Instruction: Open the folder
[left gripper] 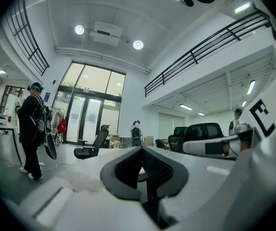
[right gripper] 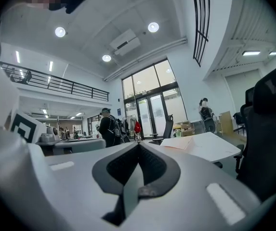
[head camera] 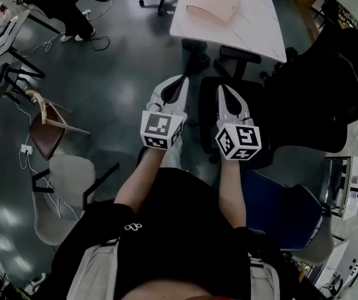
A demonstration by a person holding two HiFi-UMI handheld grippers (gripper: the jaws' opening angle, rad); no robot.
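A pale pink folder (head camera: 213, 8) lies closed on the white table (head camera: 253, 33) ahead, well beyond both grippers. In the right gripper view the folder (right gripper: 180, 142) shows flat on the table (right gripper: 217, 148), to the right of the jaws. My left gripper (head camera: 182, 80) is held level over the dark floor, shut with nothing between its jaws. My right gripper (head camera: 222, 89) is beside it, also shut and empty, above a black office chair (head camera: 232, 127). In their own views, the left gripper (left gripper: 141, 148) and the right gripper (right gripper: 138, 145) each show jaw tips meeting.
The black chair stands between me and the table. More black chairs (head camera: 319, 99) crowd the right side. A wooden chair (head camera: 49, 127) and a white chair (head camera: 63, 192) stand at the left, with cables (head camera: 25, 152) on the floor. A person (left gripper: 32, 131) stands far off.
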